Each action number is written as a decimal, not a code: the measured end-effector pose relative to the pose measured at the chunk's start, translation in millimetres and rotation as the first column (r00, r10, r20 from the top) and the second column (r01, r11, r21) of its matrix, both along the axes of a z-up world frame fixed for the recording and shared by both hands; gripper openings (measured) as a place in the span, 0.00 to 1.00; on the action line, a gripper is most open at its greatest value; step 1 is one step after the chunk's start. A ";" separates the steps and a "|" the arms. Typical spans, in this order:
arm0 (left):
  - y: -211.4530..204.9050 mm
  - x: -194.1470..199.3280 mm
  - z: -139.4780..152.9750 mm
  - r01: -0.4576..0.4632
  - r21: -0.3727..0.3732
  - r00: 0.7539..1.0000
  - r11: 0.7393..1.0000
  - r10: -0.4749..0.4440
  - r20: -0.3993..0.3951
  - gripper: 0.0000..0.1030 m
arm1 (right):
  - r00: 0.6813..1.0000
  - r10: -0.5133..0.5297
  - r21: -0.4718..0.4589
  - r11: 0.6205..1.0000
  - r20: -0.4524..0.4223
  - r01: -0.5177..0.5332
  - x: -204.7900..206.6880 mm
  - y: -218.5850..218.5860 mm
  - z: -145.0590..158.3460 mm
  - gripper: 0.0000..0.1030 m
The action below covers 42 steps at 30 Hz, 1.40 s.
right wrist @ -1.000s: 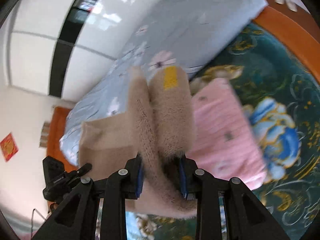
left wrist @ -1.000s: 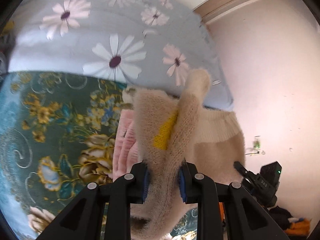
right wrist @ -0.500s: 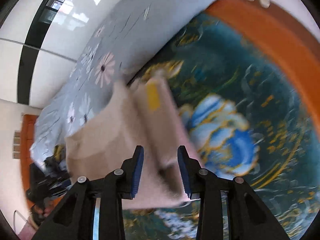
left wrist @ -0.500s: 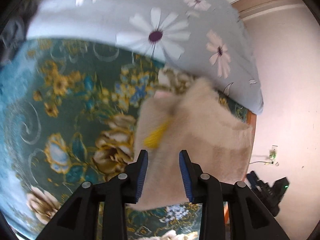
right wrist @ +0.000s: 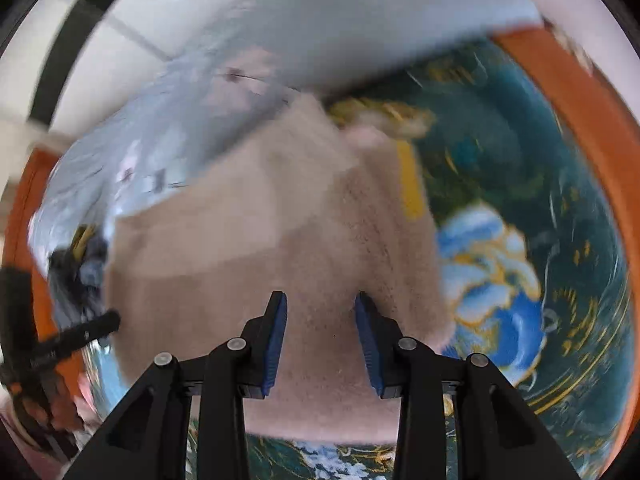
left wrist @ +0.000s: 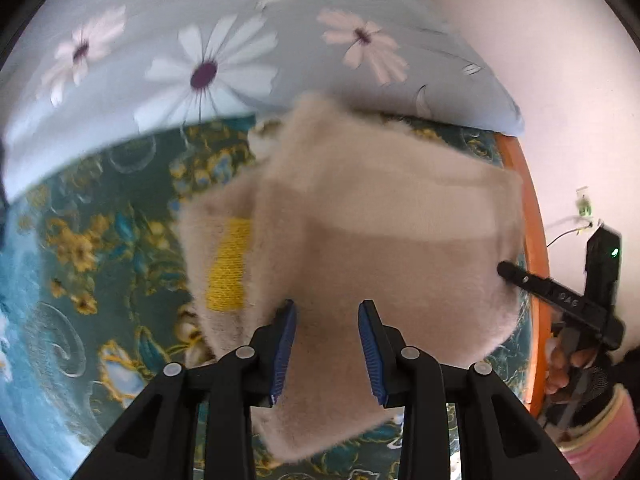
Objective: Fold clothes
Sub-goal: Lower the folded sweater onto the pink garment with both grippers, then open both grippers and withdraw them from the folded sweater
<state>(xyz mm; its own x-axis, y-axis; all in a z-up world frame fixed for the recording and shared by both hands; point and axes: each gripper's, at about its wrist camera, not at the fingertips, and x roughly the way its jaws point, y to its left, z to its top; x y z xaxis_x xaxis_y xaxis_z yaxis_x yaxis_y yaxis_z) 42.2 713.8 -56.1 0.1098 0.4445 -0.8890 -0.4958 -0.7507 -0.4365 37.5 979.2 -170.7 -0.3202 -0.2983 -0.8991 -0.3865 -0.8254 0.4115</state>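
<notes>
A folded beige fuzzy sweater (left wrist: 380,240) with a yellow patch (left wrist: 228,268) lies flat on the green floral bedspread (left wrist: 80,280). My left gripper (left wrist: 327,312) is open above its near edge, jaws apart with nothing between them. In the right wrist view the same sweater (right wrist: 280,248) lies blurred below my right gripper (right wrist: 320,304), which is open and empty too. The pink garment seen earlier is hidden under the sweater.
A grey-blue daisy-print quilt (left wrist: 240,40) lies along the far side of the bed. The orange wooden bed frame (left wrist: 532,248) runs at the right, by a pink wall. The right gripper (left wrist: 560,300) shows at the right of the left wrist view.
Both grippers let go of the beige sweater, which dropped flat onto the pink garment. Both grippers opened and drew back above it.
</notes>
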 end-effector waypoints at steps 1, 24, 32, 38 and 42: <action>2.3 -3.1 -6.7 -0.009 -0.005 1.000 1.000 0.009 0.014 0.35 | 0.999 -0.029 -0.016 0.999 0.014 0.029 1.5 3.2 -8.0 0.34; -63.8 35.6 -9.8 -0.093 -0.069 0.993 0.993 0.098 0.069 0.50 | 0.998 0.067 0.034 0.997 -0.009 -0.067 75.6 -92.7 19.3 0.48; -87.4 65.3 15.8 -0.055 -0.087 0.998 0.995 0.053 -0.024 0.69 | 0.990 0.113 -0.007 0.994 0.083 -0.112 104.6 -152.3 15.4 0.50; -109.5 75.3 45.7 -0.074 -0.016 0.989 0.997 0.071 -0.128 0.84 | 0.984 0.150 0.045 0.987 0.091 -0.155 104.7 -175.4 41.1 0.71; -128.4 80.6 56.8 -0.087 0.039 0.985 0.995 0.092 -0.145 0.96 | 0.977 0.171 0.109 0.977 0.129 -0.186 106.6 -194.0 52.2 0.87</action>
